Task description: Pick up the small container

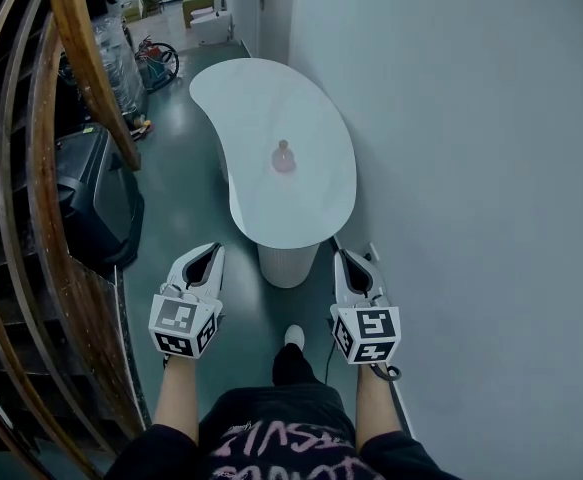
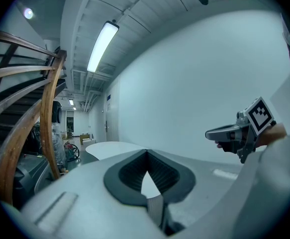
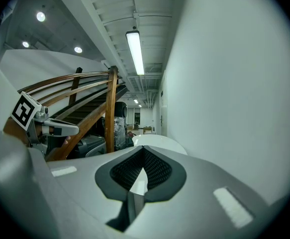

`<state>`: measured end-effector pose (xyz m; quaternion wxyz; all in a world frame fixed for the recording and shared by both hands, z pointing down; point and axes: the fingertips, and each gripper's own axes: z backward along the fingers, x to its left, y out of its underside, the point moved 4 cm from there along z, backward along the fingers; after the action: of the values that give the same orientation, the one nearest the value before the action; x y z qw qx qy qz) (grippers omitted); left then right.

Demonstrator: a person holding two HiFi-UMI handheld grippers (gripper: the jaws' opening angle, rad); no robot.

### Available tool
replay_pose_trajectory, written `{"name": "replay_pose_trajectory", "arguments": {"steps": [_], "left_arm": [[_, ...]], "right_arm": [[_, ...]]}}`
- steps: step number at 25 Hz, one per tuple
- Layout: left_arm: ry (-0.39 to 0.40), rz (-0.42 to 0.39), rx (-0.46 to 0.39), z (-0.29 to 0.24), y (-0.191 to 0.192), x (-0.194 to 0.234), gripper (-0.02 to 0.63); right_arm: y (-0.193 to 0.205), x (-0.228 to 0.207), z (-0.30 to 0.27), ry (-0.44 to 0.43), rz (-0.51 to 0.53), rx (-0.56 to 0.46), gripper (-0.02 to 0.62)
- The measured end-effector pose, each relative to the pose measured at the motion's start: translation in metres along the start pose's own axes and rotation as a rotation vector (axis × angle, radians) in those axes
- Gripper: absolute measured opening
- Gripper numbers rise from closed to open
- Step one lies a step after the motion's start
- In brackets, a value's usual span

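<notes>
The small container (image 1: 283,156) is a pinkish, bottle-shaped thing standing upright on the white kidney-shaped table (image 1: 271,108), right of the table's middle. Both grippers hang short of the table's near end, over the floor. My left gripper (image 1: 212,252) is shut with nothing in it, and its jaw tips meet in the left gripper view (image 2: 146,152). My right gripper (image 1: 344,257) is also shut and empty, tips touching in the right gripper view (image 3: 143,149). The container does not show in either gripper view; only the table's top (image 2: 110,147) (image 3: 157,142) shows ahead.
A curved wooden stair railing (image 1: 81,58) runs along the left, with a black case (image 1: 96,198) beside it. A plain wall (image 1: 471,168) closes the right side. The table's white pedestal (image 1: 288,264) stands just ahead of the person's shoe (image 1: 294,336). Clutter lies at the corridor's far end.
</notes>
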<state>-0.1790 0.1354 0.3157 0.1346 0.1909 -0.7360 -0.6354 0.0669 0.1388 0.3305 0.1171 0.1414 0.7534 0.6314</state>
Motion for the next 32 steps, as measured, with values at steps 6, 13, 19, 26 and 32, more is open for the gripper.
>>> {"name": "replay_pose_trajectory", "arguments": {"steps": [6, 13, 19, 26, 32], "left_arm": [[-0.001, 0.005, 0.009, -0.012, 0.003, 0.007, 0.001], [0.002, -0.001, 0.02, -0.031, 0.004, 0.016, 0.001], [0.015, -0.002, 0.033, -0.051, 0.005, 0.017, 0.001], [0.033, 0.002, 0.057, -0.075, 0.013, 0.018, 0.001], [0.042, 0.002, 0.077, -0.095, 0.02, 0.023, 0.001]], "right_arm": [[0.004, -0.004, -0.014, -0.004, -0.006, 0.012, 0.009], [0.001, -0.009, -0.036, -0.013, -0.005, 0.019, 0.009], [0.005, -0.018, -0.052, -0.018, -0.009, 0.035, 0.009], [0.014, -0.03, -0.072, -0.02, -0.024, 0.055, 0.01], [0.021, -0.04, -0.089, -0.014, -0.037, 0.07, 0.011]]}}
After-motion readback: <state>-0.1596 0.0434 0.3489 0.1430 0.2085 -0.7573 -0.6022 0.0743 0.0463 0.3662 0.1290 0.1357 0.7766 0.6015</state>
